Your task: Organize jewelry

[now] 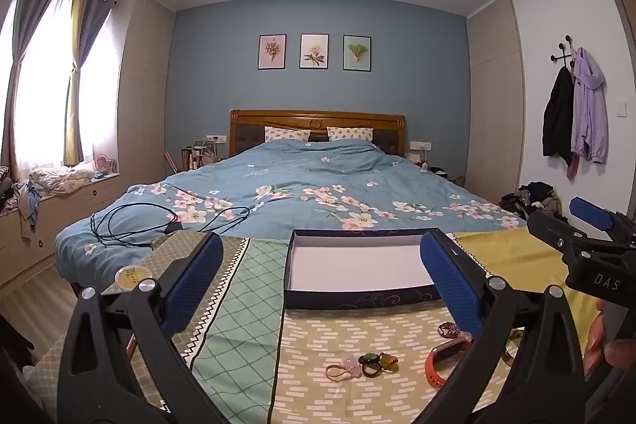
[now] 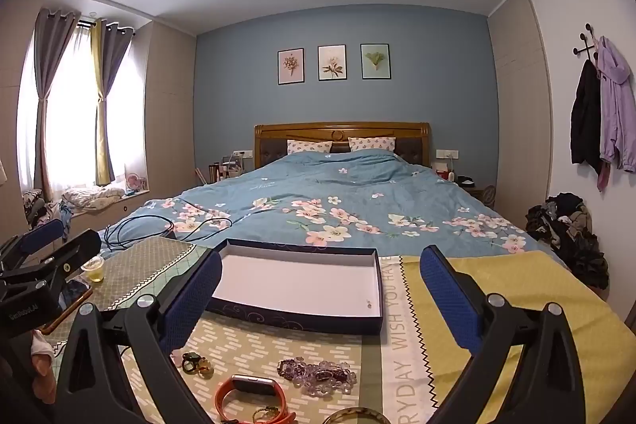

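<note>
A shallow dark blue box (image 1: pixel 357 299) with a white inside lies empty on the patterned cloth, straight ahead of both grippers. In front of it lie loose pieces: a pink hair tie (image 1: pixel 344 372), dark rings (image 1: pixel 377 362), an orange watch band (image 1: pixel 441 360) and a beaded bracelet (image 1: pixel 447 329). My left gripper (image 1: pixel 322 245) hangs open above them with nothing between its blue pads. In the right wrist view the box (image 2: pixel 294 320), the rings (image 2: pixel 196 364), the watch band (image 2: pixel 254 392), clear and purple bead bracelets (image 2: pixel 322 376) and a gold bangle (image 2: pixel 355 416) show. My right gripper (image 2: pixel 322 265) is open and holds nothing.
A phone (image 2: pixel 71 299) and a small yellow cup (image 2: pixel 94 269) sit at the cloth's left. Behind the box stretches a bed with a floral blue cover (image 1: pixel 318 193) and a dark cable (image 1: pixel 159 221). A clothes pile (image 2: pixel 568 233) lies at the right wall.
</note>
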The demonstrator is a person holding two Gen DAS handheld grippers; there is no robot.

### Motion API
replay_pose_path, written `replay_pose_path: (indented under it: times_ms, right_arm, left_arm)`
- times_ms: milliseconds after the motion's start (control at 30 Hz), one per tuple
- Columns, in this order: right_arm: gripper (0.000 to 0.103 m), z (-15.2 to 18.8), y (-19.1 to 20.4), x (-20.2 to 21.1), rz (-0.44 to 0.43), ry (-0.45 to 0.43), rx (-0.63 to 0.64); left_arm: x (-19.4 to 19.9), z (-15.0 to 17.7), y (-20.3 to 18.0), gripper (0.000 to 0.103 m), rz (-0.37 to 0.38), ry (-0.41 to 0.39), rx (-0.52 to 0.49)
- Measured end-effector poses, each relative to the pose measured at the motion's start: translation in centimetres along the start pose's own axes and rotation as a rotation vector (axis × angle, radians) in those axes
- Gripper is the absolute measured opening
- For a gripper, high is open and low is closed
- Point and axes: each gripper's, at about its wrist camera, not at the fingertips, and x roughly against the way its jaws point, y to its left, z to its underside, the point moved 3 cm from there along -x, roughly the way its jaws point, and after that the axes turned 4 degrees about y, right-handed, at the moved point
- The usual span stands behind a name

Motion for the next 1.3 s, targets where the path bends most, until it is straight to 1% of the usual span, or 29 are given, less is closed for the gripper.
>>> replay_pose_path:
  times_ms: [33, 67, 100, 133, 200, 267, 633, 833, 1300]
  right_arm:
    - [0.096, 0.0, 0.0, 0.1, 0.001, -0.008, -0.002]
    - [0.096, 0.0, 0.0, -0.1, 0.002, 0.014, 0.003]
    - [0.097, 0.0, 0.0, -0.1, 0.003, 0.012, 0.005]
    - [0.097, -0.1, 0.0, -0.2, 0.004, 0.012, 0.007]
    - [0.097, -0.1, 0.1, -0.1, 0.004, 0.005, 0.006]
    - [0.097, -0.1, 0.1, 0.1, 0.003, -0.007, 0.006]
    - [0.096, -0.2, 0.2, 0.5, -0.004, -0.008, -0.001]
    - [0.096, -0.2, -0.5, 0.1, -0.008, -0.012, -0.006]
    - [0.096, -0.1, -0.4, -0.2, -0.013, -0.007, -0.006]
  left_arm:
    - [0.0, 0.0, 0.0, 0.098, 0.002, 0.001, 0.003]
    - [0.1, 0.0, 0.1, 0.098, 0.003, 0.001, 0.005]
    - [0.2, 0.0, 0.1, 0.098, 0.003, 0.001, 0.006]
    - [0.0, 0.0, 0.0, 0.098, 0.001, 0.02, -0.002]
    - [-0.2, -0.1, -0.1, 0.098, 0.003, 0.026, -0.008]
    - [-0.1, -0.1, -0.1, 0.098, 0.001, 0.021, -0.008]
    - [0.2, -0.4, -0.1, 0.098, 0.002, 0.016, -0.004]
    - [-0.1, -0.3, -0.2, 0.098, 0.0, 0.013, -0.005]
    - [0.2, 0.1, -0.3, 0.098, 0.003, 0.011, -0.006]
